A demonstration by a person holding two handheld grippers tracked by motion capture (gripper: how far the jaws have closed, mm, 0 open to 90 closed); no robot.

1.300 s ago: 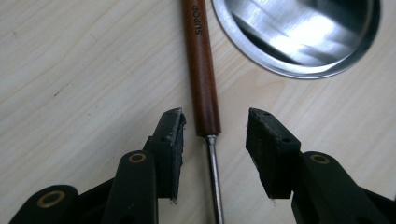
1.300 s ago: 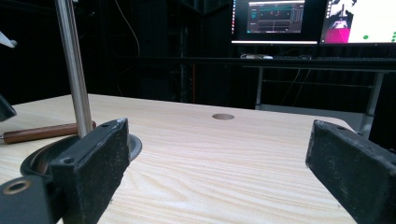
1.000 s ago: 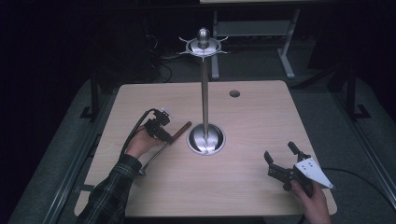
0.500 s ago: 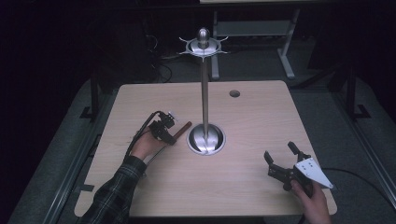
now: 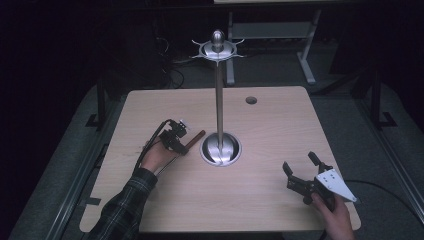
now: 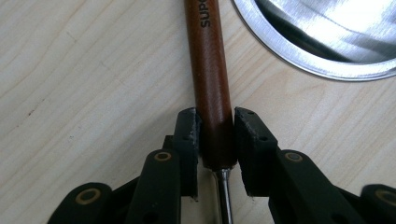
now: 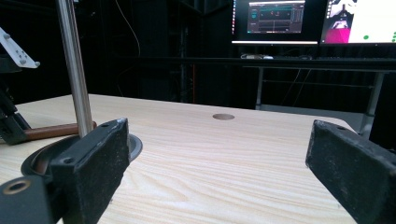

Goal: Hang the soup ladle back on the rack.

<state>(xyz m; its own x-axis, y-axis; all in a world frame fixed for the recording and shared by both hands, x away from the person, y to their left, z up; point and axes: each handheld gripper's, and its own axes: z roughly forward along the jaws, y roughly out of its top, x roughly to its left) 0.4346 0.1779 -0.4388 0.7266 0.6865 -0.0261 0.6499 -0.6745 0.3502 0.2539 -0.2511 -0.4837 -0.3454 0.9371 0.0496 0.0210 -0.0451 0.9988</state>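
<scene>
1. Now the left gripper [image 5: 181,142] is lying low on the wooden table [image 5: 165,210], just left of the round steel base [image 5: 220,149] of the hook stand [image 5: 218,90], with the person's left hand [image 5: 159,156] behind it.
2. In the left gripper view its jaws are sitting nearly shut on the brown wooden tool handle [image 6: 211,79], one pad [image 6: 188,135] pressing each side near the end where a thin metal shank [image 6: 226,196] is coming out.
3. The handle is lying flat on the table, its far end pointing toward the base [image 6: 327,42] and stopping just beside the rim; part of a printed word is showing on it.
4. Compared with a second ago, the left hand and gripper are sitting closer to the base, and the handle [image 5: 194,138] is showing shorter ahead of the jaws.
5. The right gripper [image 5: 302,169] is hovering near the table's front right corner, jaws spread wide and holding nothing, in the same spot as before.
6. In the right gripper view the stand's pole [image 7: 74,65] is rising at left, and monitors [image 7: 317,21] are glowing beyond the table.
</scene>
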